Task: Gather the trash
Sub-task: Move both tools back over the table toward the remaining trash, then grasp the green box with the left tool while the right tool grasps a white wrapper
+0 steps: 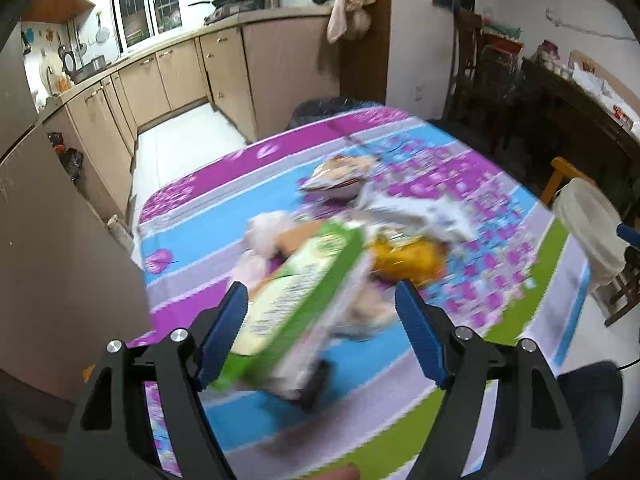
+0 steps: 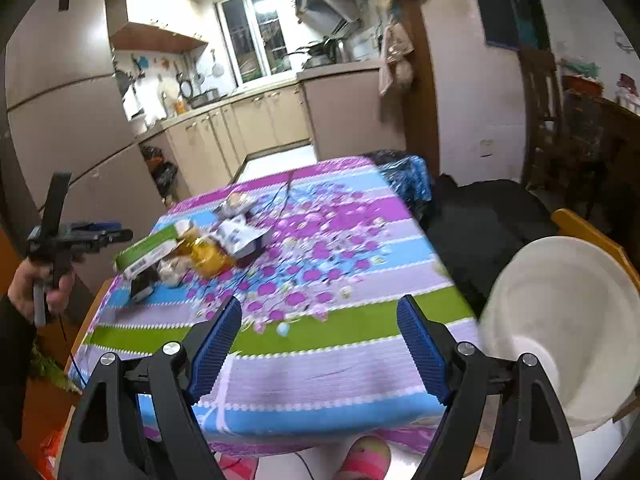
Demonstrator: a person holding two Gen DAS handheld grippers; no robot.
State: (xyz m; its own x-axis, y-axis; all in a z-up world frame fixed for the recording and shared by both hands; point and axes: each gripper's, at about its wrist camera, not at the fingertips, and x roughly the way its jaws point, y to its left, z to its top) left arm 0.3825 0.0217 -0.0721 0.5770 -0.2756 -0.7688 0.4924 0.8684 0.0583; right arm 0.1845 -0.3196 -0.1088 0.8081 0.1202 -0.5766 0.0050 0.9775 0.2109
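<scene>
The left gripper [image 1: 320, 304] stands spread above the pile, its ribbed blue pads apart with nothing pressed between them; the right gripper [image 2: 320, 320] is likewise spread and empty, over the near edge of the table.

Beyond the left gripper's tips lies the flat green-and-white cardboard carton [image 1: 296, 292], toward the table's left edge; it looks light and stiff, though likely to crush if squeezed across its broad faces, so a pinch across the thin edge should serve best. Just behind it sits the crumpled yellow plastic wrapper [image 1: 404, 260]; soft, slick, nearly weightless, best taken at a bunched fold. The rumpled white-and-blue packet [image 1: 416, 212] and the flat orange-printed foil pouch [image 1: 340, 176] lie further toward the far edge; thin crinkly film, apt to slip. Pale wads of tissue [image 1: 264, 232] rest beside the carton; soft and compressible, though blur hides detail.

All rest on the striped floral cloth covering the table [image 2: 320, 364]; a smooth white plastic bin [image 2: 560, 320] stands off its right edge, probably where the rubbish belongs.
</scene>
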